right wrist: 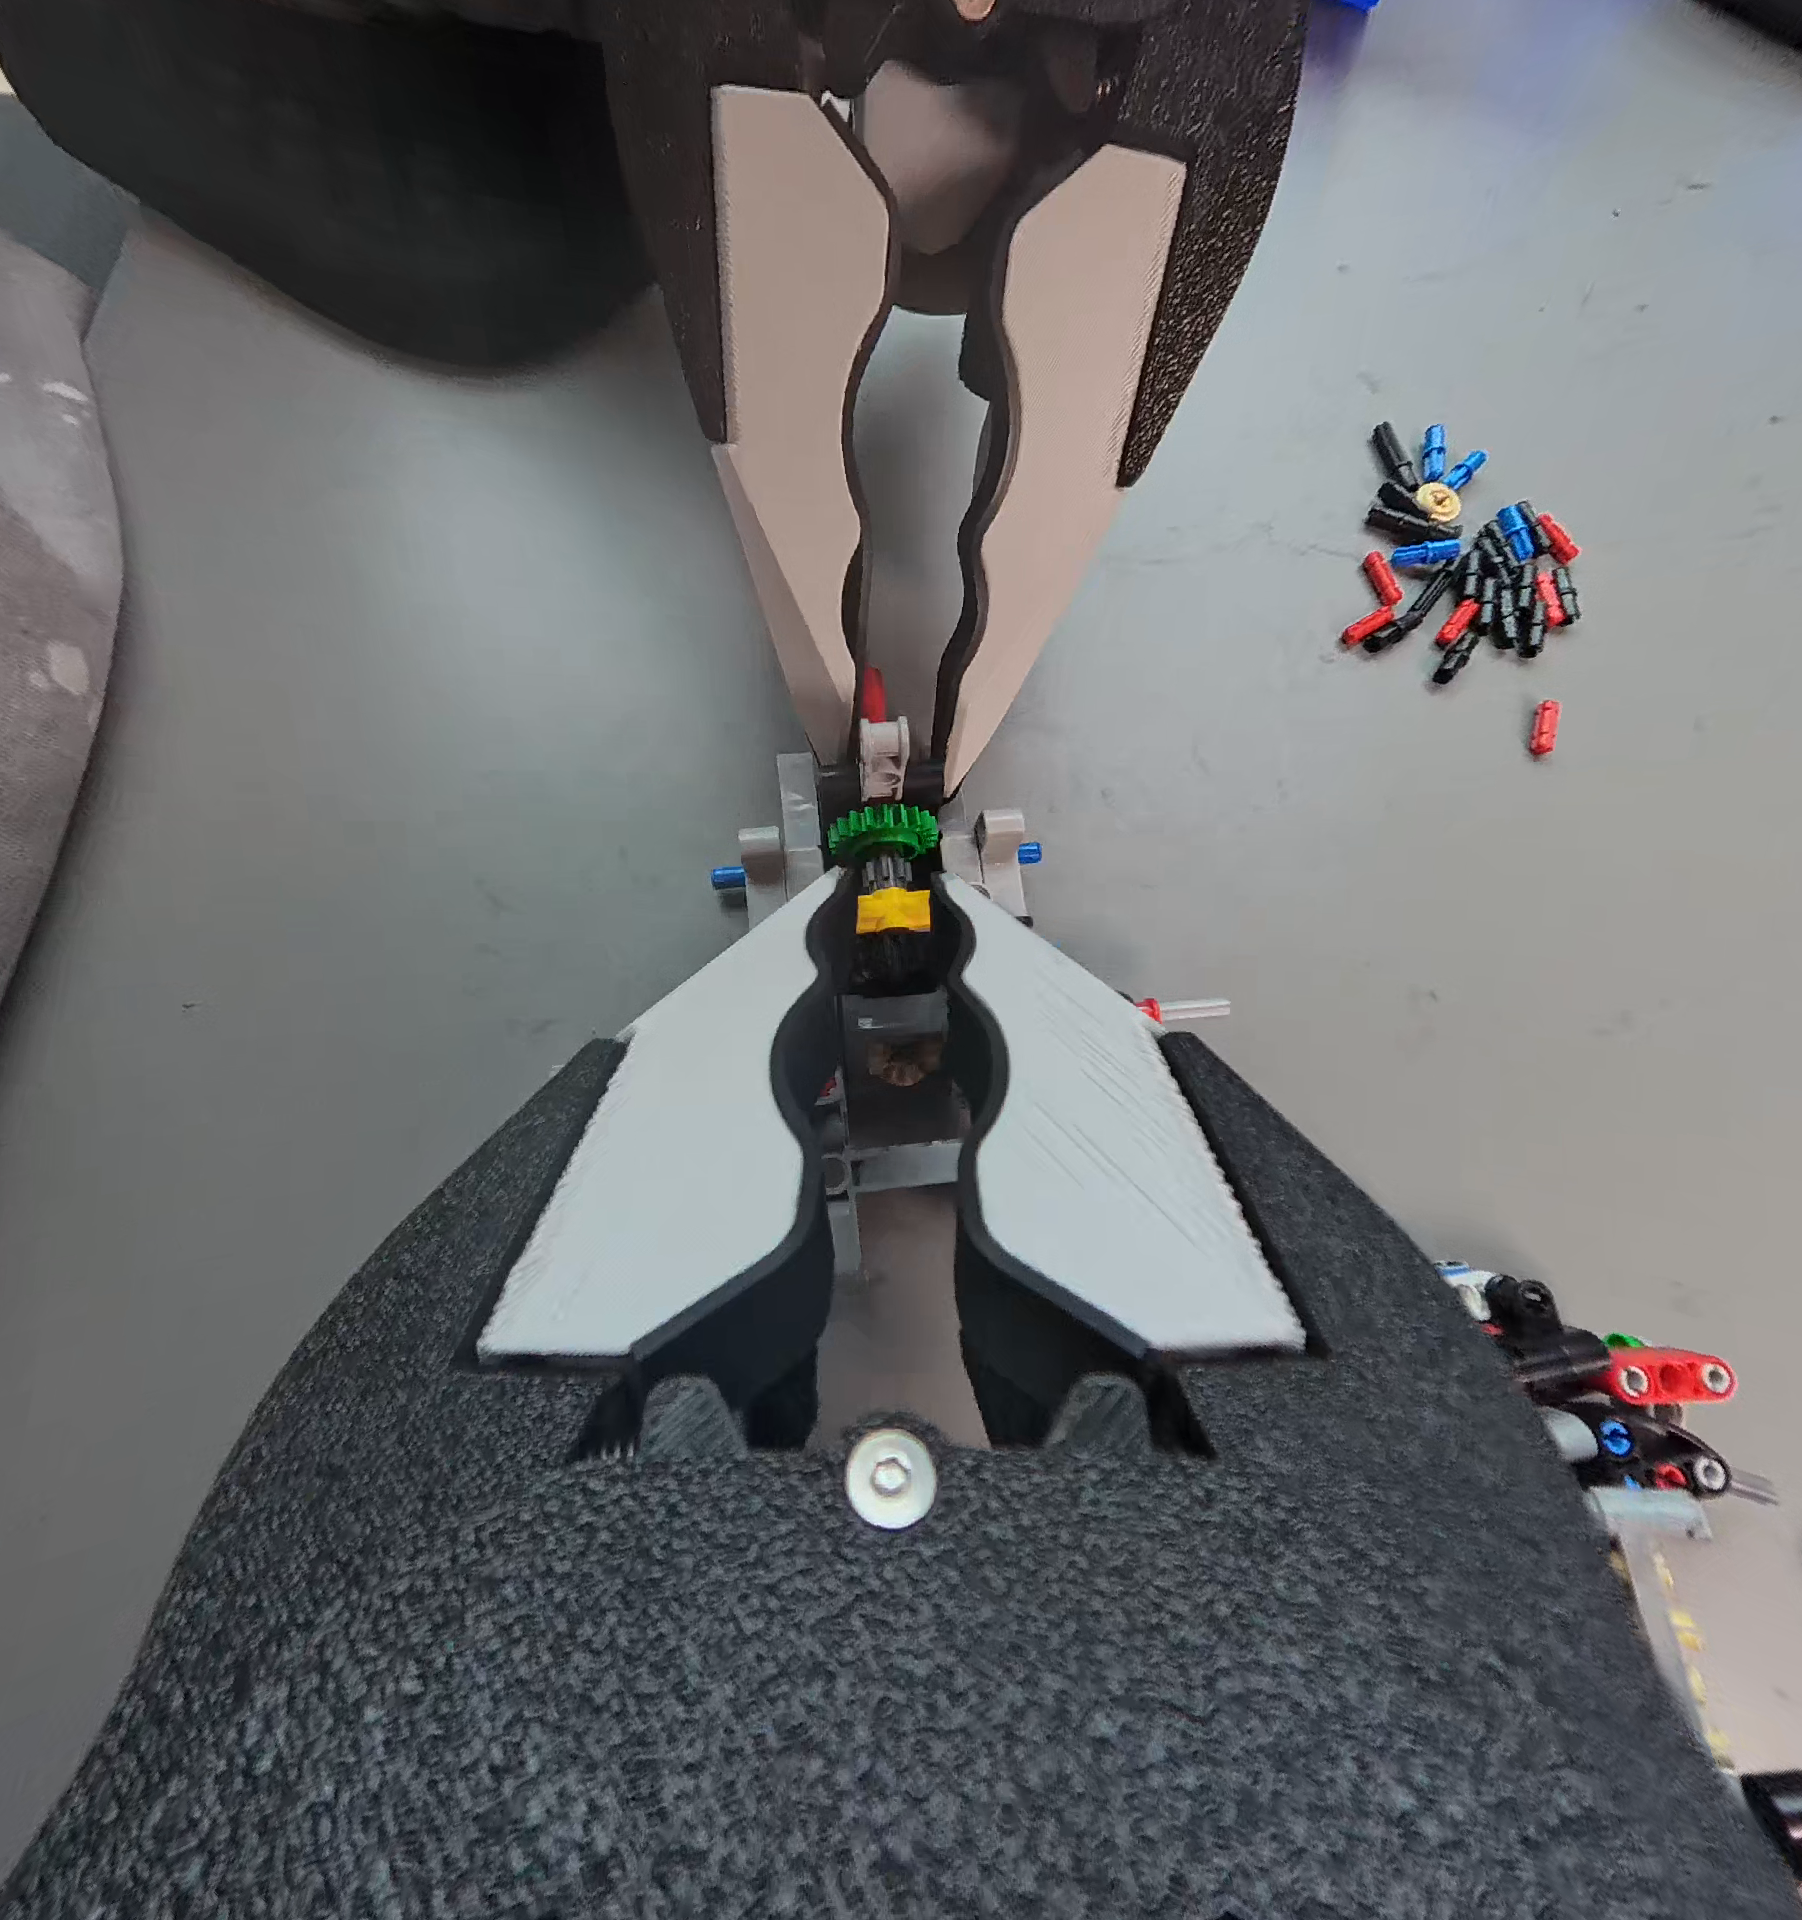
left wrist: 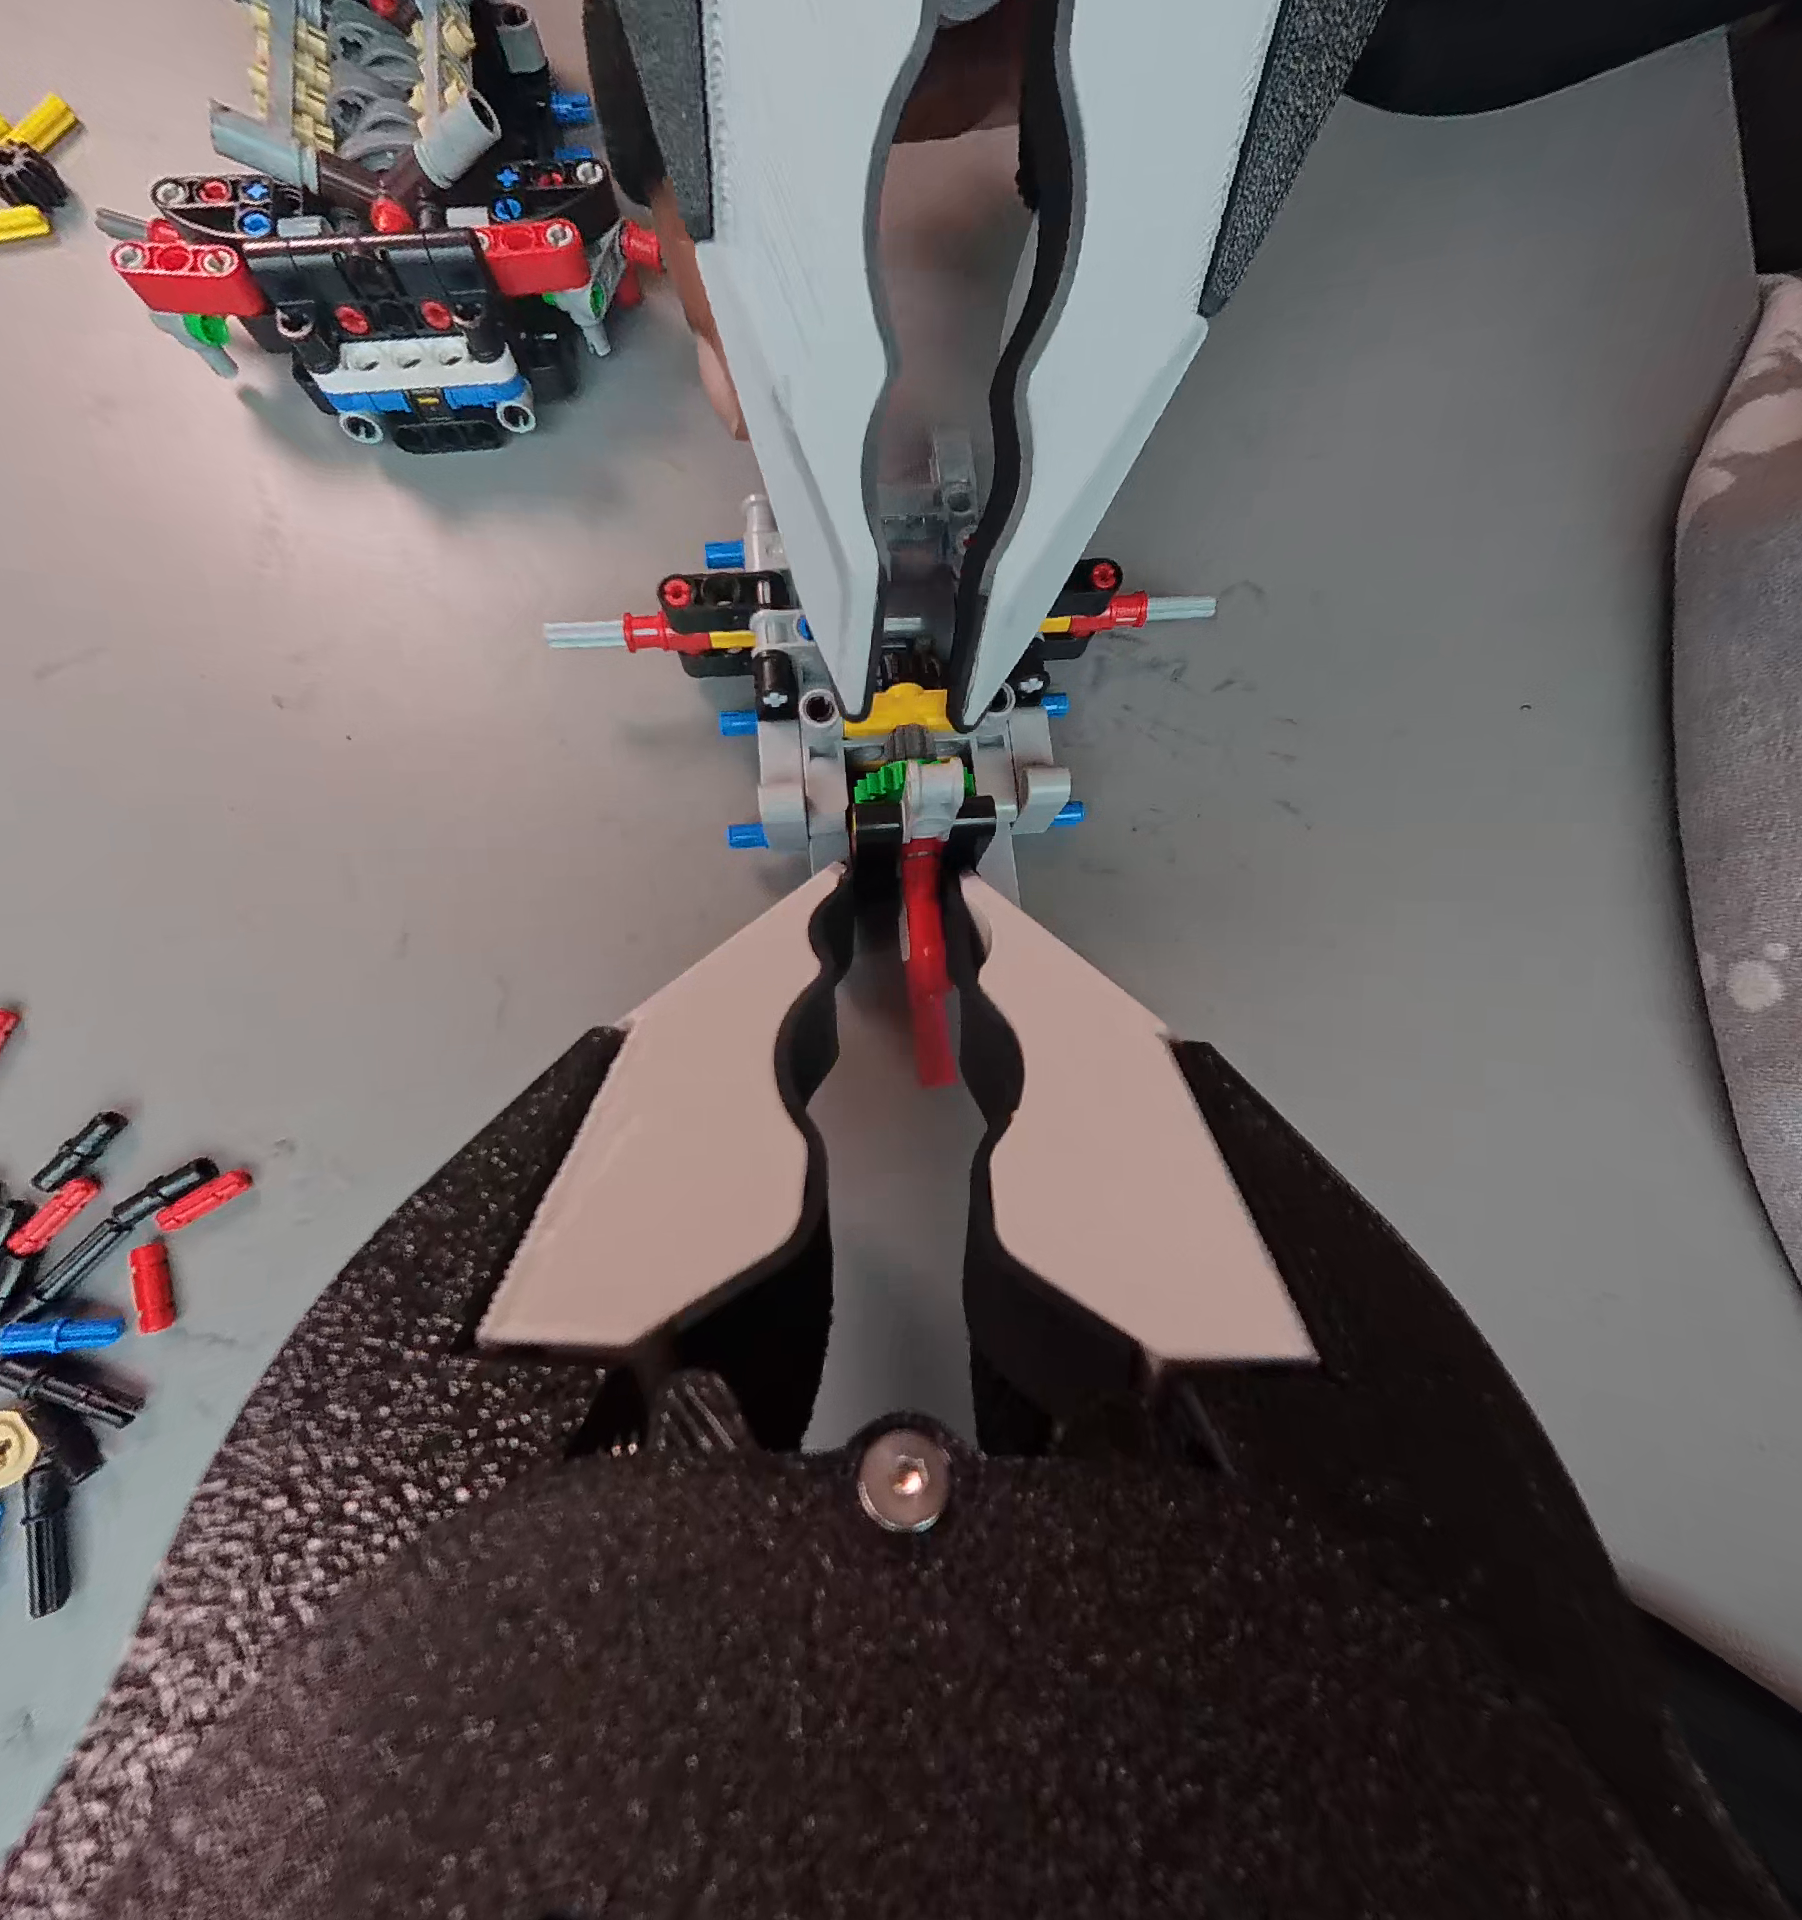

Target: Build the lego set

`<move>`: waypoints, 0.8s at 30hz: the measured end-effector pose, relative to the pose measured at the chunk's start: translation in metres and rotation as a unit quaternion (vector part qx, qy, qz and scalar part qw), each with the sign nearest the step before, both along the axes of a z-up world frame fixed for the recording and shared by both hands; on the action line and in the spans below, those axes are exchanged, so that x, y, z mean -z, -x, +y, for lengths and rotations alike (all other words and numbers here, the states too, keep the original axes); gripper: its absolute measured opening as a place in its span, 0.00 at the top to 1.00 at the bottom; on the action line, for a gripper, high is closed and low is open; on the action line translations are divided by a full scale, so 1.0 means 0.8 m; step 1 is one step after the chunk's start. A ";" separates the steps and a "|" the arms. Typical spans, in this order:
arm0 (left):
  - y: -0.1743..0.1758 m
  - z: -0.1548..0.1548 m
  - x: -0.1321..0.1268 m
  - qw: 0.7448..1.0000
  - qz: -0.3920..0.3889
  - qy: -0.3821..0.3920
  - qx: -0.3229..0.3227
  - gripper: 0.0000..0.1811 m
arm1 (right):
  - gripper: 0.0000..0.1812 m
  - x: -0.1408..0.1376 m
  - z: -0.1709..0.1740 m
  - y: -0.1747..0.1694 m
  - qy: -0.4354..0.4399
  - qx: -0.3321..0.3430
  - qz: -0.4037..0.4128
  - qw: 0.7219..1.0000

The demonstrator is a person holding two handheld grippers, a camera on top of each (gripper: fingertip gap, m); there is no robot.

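Note:
A small lego assembly (left wrist: 785, 800) with a grey frame, blue pins and long cross axles lies on the grey table. It carries a green gear (left wrist: 874, 787), a yellow piece (left wrist: 897, 710) and a red axle (left wrist: 924, 956). My left gripper (left wrist: 907, 878), with beige fingers, is shut on the assembly's near end, around the black part and red axle. My right gripper (right wrist: 889, 881), with grey fingers, comes from the opposite side and is shut on the assembly at the yellow piece (right wrist: 890, 909), just short of the green gear (right wrist: 881, 828). The two grippers face each other tip to tip.
A larger built model (left wrist: 388, 270) in black, red and blue stands at the far left of the left wrist view. A pile of loose pins (left wrist: 55, 1278) lies near left, also in the right wrist view (right wrist: 1479, 561). Yellow pieces (left wrist: 3, 177) lie far left. A grey cushion (left wrist: 1770, 831) borders the table. Left and right tips are no more than a few centimetres apart.

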State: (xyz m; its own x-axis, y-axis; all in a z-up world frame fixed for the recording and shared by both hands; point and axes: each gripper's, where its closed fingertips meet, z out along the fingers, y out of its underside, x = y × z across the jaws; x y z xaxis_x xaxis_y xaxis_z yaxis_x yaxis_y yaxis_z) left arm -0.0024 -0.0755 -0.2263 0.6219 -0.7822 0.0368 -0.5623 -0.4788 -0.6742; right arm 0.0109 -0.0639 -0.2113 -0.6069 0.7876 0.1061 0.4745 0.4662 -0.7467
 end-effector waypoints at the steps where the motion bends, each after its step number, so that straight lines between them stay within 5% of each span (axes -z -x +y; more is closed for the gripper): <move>1: 0.000 0.000 0.000 1.000 0.000 0.000 0.001 0.91 | 0.93 0.001 0.000 0.000 -0.004 -0.004 -0.006 1.000; 6: 0.004 0.001 0.000 1.000 -0.005 -0.004 0.001 0.96 | 0.94 0.004 -0.001 0.004 -0.015 -0.008 -0.025 1.000; 10: 0.005 -0.004 -0.009 1.000 -0.023 0.002 0.002 0.81 | 0.91 0.001 0.000 0.000 -0.019 -0.013 -0.024 0.999; 16: -0.017 0.010 -0.030 0.997 -0.081 -0.016 -0.011 0.78 | 0.87 -0.015 0.015 -0.014 0.004 -0.010 -0.023 1.000; 24: -0.021 0.021 -0.013 0.999 0.037 0.032 -0.016 0.89 | 0.88 -0.004 0.031 -0.010 -0.029 -0.003 -0.042 0.999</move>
